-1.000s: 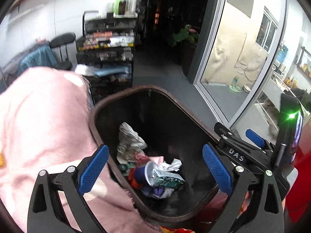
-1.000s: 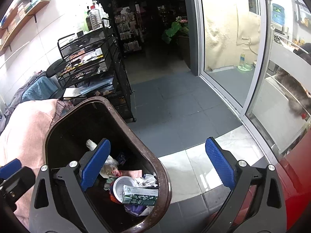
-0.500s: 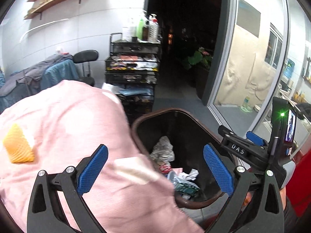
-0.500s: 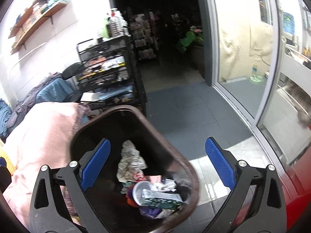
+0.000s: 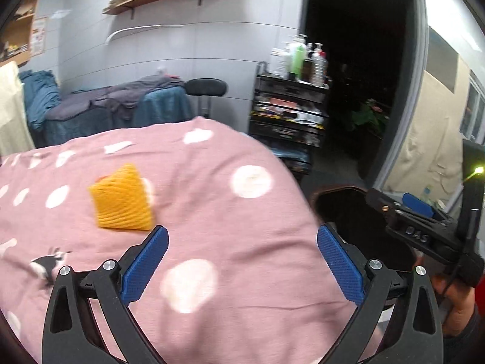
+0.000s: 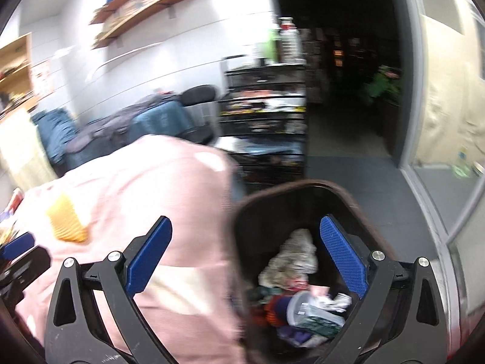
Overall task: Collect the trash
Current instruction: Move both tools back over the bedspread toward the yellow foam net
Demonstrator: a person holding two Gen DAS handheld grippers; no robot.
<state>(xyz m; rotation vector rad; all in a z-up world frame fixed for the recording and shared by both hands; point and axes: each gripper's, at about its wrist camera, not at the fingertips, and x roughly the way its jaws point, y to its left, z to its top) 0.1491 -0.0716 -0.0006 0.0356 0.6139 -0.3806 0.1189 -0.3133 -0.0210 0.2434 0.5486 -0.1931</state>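
Note:
A brown trash bin (image 6: 303, 186) stands on the floor beside a pink spotted cover (image 5: 212, 200). It holds crumpled paper (image 6: 291, 257), a plastic cup (image 6: 298, 305) and a green carton (image 6: 318, 323). In the left wrist view only the bin's rim (image 5: 339, 189) shows. An orange ridged piece (image 5: 122, 203) lies on the pink cover, also in the right wrist view (image 6: 66, 221). My left gripper (image 5: 242, 261) is open and empty above the cover. My right gripper (image 6: 245, 257) is open and empty over the bin's near left rim.
A black wire cart (image 5: 288, 112) with bottles on top stands behind the cover. A black stool (image 5: 206, 88) and blue and grey cloths (image 5: 121, 106) are at the back left. A glass door (image 6: 448, 121) runs along the right. Grey floor tiles (image 6: 363, 170) lie beyond the bin.
Both grippers have swung left and tilted up. The bin has slid to the right in both views, and the pink cover with the orange piece has come into view.

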